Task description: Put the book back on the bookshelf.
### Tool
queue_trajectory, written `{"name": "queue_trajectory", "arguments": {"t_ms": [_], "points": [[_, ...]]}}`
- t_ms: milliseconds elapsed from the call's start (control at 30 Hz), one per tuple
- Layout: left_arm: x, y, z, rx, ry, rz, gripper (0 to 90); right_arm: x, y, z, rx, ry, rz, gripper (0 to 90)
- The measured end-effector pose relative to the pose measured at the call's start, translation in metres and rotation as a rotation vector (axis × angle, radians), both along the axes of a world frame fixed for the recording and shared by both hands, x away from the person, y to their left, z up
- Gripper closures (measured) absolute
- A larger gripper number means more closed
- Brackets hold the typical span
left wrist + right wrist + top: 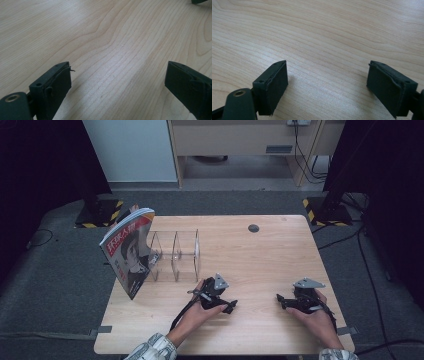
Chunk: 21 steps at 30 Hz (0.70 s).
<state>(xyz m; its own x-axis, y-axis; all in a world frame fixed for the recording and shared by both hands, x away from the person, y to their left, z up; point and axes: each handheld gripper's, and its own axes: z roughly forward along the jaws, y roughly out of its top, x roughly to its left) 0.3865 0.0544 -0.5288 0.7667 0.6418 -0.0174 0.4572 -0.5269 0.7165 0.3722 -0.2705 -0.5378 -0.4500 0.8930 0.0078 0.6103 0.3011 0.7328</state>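
A magazine [129,251] with a face on its red-and-white cover leans upright against the left end of a clear acrylic divider rack [175,255] on the wooden table [260,255]. My left gripper [231,307] rests low over the table near the front, right of the rack, jaws pointing right. Its jaws stand wide apart in the left gripper view, left gripper [117,75] holding nothing above bare wood. My right gripper [279,300] sits at the front right, jaws pointing left. The right gripper [327,75] is open too, with only wood grain between its pads [277,85].
A small dark round grommet [254,228] sits near the table's far edge. Beyond the table are a pale cabinet [240,140], trailing cables [305,155] and black stands with yellow-black striped bases [102,212].
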Motion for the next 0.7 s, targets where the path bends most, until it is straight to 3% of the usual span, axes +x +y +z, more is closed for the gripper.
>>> {"name": "queue_trajectory", "arguments": {"t_ms": [133, 700], "points": [[0.0026, -0.0022, -0.0057, 0.026, 0.006, 0.009, 6.2, 0.0001, 0.0000, 0.0000, 0.000, 0.000, 0.000, 17.2], [0.0045, -0.0028, -0.0086, 0.025, 0.001, 0.046, 1.6, 0.0000, 0.0006, 0.0000, -0.001, 0.002, 0.000, 16.6]]}}
